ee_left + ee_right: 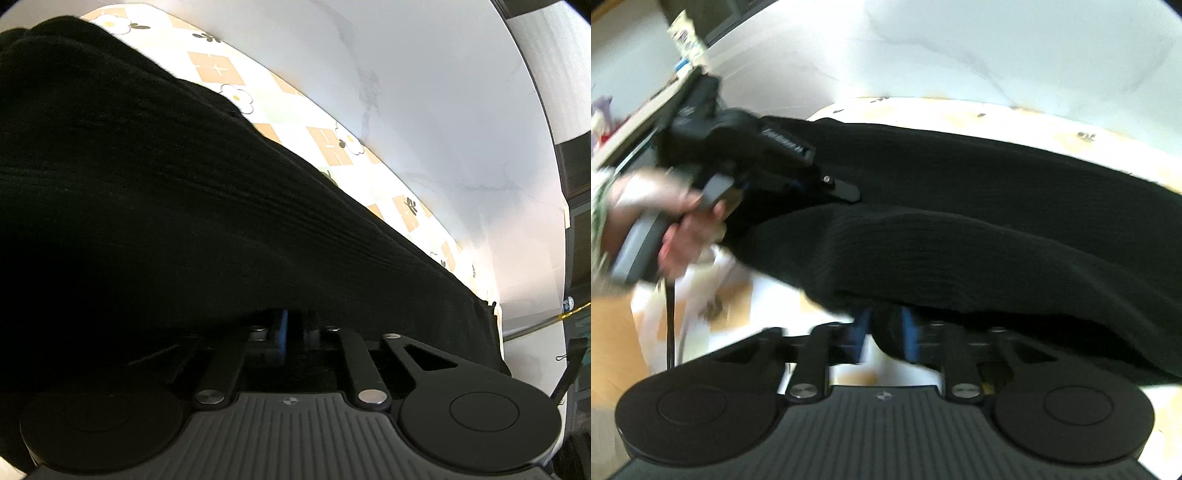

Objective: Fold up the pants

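Black ribbed pants (960,236) lie across a floral cloth (328,144) on the white desk (443,110). Right claw (886,332) grips a pants fold. Left claw (284,325): buried in fabric, grip state undeterminable.

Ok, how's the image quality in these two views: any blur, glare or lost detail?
Left wrist view: sharp but fisheye-curved; the black pants are underexposed, mostly hiding the left gripper, and the white table is glary. Right wrist view: motion-blurred, worst at the hand and patterned cloth; the right gripper pinches the fabric.
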Tool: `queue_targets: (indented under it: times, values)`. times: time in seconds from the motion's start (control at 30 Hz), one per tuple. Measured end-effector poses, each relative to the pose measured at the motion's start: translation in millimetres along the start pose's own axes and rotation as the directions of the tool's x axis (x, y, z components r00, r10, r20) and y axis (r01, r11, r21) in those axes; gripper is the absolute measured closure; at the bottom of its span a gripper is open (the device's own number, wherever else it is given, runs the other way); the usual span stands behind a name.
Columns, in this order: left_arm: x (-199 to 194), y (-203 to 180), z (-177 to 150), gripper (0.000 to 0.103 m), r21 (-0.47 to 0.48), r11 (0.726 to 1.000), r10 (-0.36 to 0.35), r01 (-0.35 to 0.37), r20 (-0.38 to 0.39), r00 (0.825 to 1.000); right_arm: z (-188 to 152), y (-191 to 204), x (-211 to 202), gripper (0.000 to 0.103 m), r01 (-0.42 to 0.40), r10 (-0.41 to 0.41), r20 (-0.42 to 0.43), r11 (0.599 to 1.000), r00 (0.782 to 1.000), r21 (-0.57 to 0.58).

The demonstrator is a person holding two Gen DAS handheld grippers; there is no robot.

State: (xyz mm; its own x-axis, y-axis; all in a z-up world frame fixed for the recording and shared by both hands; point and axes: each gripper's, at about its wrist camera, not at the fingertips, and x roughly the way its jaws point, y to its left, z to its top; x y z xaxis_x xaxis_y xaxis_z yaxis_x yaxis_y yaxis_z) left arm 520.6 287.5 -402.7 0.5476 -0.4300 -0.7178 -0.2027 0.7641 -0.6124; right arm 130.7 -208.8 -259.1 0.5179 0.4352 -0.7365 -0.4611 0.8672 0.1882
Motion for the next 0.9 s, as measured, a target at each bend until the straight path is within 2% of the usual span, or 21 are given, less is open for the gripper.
queue_targets:
  times: [0.1,0.13,0.27,0.37,0.43,0.53,0.57,0.6,0.63,0.7,0.8,0.9]
  values:
    - [3,8,3,0.100,-0.023,0.999,-0.028,0.028,-0.001,1.000,-23,8,-20,0.092,0.005,-0.005,0.028,1.000,1.000,-0.010]
    - [3,10,4,0.100,-0.025,0.999,-0.032,0.032,-0.004,0.999,-29,13,-24,0.098,0.025,-0.025,0.029,1.000,0.999,-0.014]
    - [1,6,3,0.100,0.018,0.999,-0.030,0.030,-0.005,1.000,-46,12,-37,0.098,0.032,-0.035,0.040,0.997,0.999,0.076]
    - [-1,6,-1,0.100,0.037,0.999,-0.035,0.034,0.006,0.999,-46,14,-39,0.103,-0.002,0.000,0.020,0.995,1.000,0.097]
    - [-3,3,-4,0.100,0.047,0.999,-0.026,0.025,0.011,1.000,-43,19,-43,0.103,0.020,-0.021,0.020,0.996,1.000,0.084]
    - [-7,-7,-13,0.098,0.088,0.996,0.003,-0.005,0.022,1.000,-41,9,-47,0.101,0.037,-0.043,0.043,0.990,0.998,0.138]
    - [-11,-13,-15,0.094,0.104,0.994,0.016,-0.019,0.028,0.999,-41,4,-50,0.098,0.047,-0.056,0.052,0.987,0.997,0.155]
    - [-16,-18,-18,0.080,0.123,0.992,0.028,-0.033,0.037,0.999,-40,-1,-54,0.097,0.067,-0.078,0.062,0.983,0.995,0.172]
    - [-23,-23,-22,0.058,0.145,0.989,0.035,-0.043,0.053,0.998,-41,-6,-56,0.094,0.084,-0.098,0.067,0.979,0.993,0.187]
    - [-43,-34,-32,0.036,0.182,0.981,0.045,-0.064,0.107,0.993,-42,-19,-63,0.094,0.138,-0.159,0.077,0.965,0.984,0.225]
    - [-66,-53,-51,0.028,0.224,0.972,0.045,-0.075,0.136,0.990,-46,-40,-68,0.092,0.200,-0.236,0.084,0.930,0.968,0.308]
    - [-73,-77,-75,0.012,0.290,0.952,0.063,-0.097,0.126,0.990,-53,-66,-74,0.091,0.222,-0.277,0.086,0.891,0.957,0.397]
